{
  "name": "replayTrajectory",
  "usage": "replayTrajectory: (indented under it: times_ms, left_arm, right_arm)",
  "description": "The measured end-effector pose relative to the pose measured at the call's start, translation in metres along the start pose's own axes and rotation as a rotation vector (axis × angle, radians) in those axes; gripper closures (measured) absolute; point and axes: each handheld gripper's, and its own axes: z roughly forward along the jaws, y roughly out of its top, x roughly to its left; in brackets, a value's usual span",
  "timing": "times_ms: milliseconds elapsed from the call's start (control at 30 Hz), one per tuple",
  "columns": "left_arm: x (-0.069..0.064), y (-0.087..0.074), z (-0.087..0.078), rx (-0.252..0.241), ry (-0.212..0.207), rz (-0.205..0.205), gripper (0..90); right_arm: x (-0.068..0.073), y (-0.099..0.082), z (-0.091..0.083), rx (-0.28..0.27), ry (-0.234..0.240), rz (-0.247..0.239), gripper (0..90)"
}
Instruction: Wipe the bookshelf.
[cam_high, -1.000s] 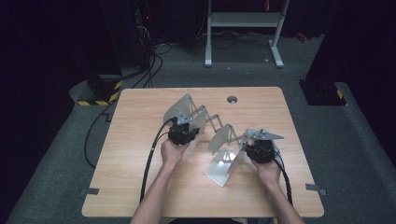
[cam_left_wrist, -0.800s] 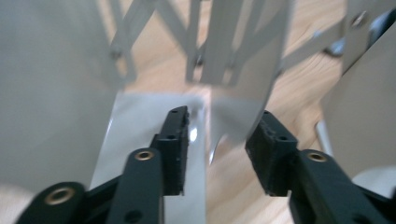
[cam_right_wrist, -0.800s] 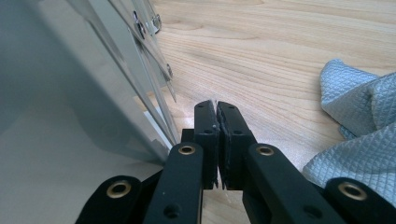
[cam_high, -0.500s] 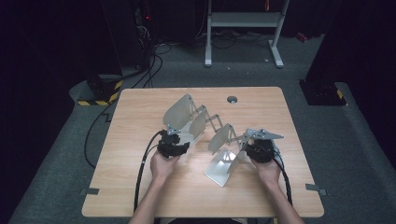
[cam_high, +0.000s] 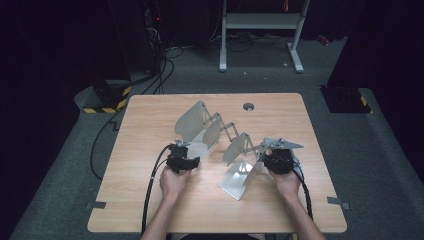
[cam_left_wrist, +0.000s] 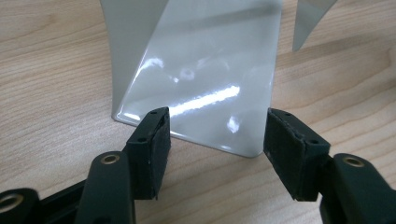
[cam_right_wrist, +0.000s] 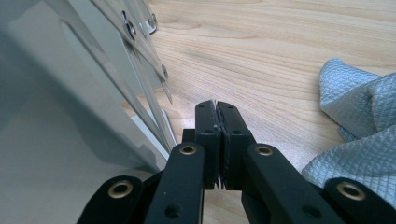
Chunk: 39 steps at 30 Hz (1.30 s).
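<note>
Metal expandable book rack (cam_high: 220, 137) stands stretched across the middle of the wooden table (cam_high: 150, 115). Left gripper (cam_left_wrist: 217, 140), jaws just opening, straddles a base plate corner without pressing; right gripper (cam_right_wrist: 218, 135) is pressed together, empty. Grey cloth (cam_right_wrist: 364, 116) lies near it. Dark room, cables on carpet.

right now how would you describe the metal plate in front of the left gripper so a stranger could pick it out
Start at the wooden table and find the silvery expanding bookend rack running across its middle. At the rack's left end, a flat glossy base plate lies on the wood, framed by the open left gripper. Unlike the upright curved dividers beside it, it lies flat.
</note>
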Motion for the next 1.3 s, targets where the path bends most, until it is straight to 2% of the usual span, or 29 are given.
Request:
replayTrajectory:
  times_ms: [133, 233, 367, 500, 633, 767, 933, 1067, 1200, 1300]
  left_arm:
    - [0.001, 0.004, 0.003, 0.005, 0.008, 0.017, 42.3]
    - [0.006, 0.005, 0.005, -0.012, 0.002, 0.004, 43.2]
    - [0.007, 0.006, 0.007, -0.024, 0.007, 0.012, 44.1]
    - [0.004, 0.014, 0.011, 0.018, 0.037, 0.06, 43.5]
    - [0.006, 0.017, 0.016, 0.0, 0.023, 0.058, 43.5]
    - [0.004, 0.024, 0.02, 0.025, 0.034, 0.089, 43.5]
    - [0.007, 0.025, 0.023, -0.006, 0.003, 0.078, 44.7]
    - [0.006, 0.025, 0.025, -0.017, 0.001, 0.094, 44.8]
    - [0.002, 0.031, 0.028, 0.019, 0.017, 0.121, 44.5]
    - [0.002, 0.034, 0.031, 0.016, 0.01, 0.124, 44.5]
  right_arm:
    - [0.001, -0.001, 0.0, 0.003, 0.003, -0.003, 88.8]
    - [0.002, -0.002, 0.0, 0.002, 0.008, -0.002, 88.8]
    - [0.005, -0.003, -0.001, -0.001, 0.014, -0.002, 89.0]
    - [0.008, -0.005, -0.001, -0.002, 0.018, -0.011, 89.0]
    - [0.011, -0.007, -0.003, -0.005, 0.022, -0.018, 89.1]
    - [0.015, -0.011, -0.006, -0.009, 0.028, -0.021, 89.1]
    - [0.021, -0.015, -0.011, -0.017, 0.038, -0.031, 89.2]
    - [0.027, -0.018, -0.012, -0.014, 0.044, -0.046, 89.7]
    - [0.034, -0.019, -0.014, -0.016, 0.052, -0.067, 89.8]
    - [0.04, -0.021, -0.015, -0.018, 0.058, -0.08, 89.8]
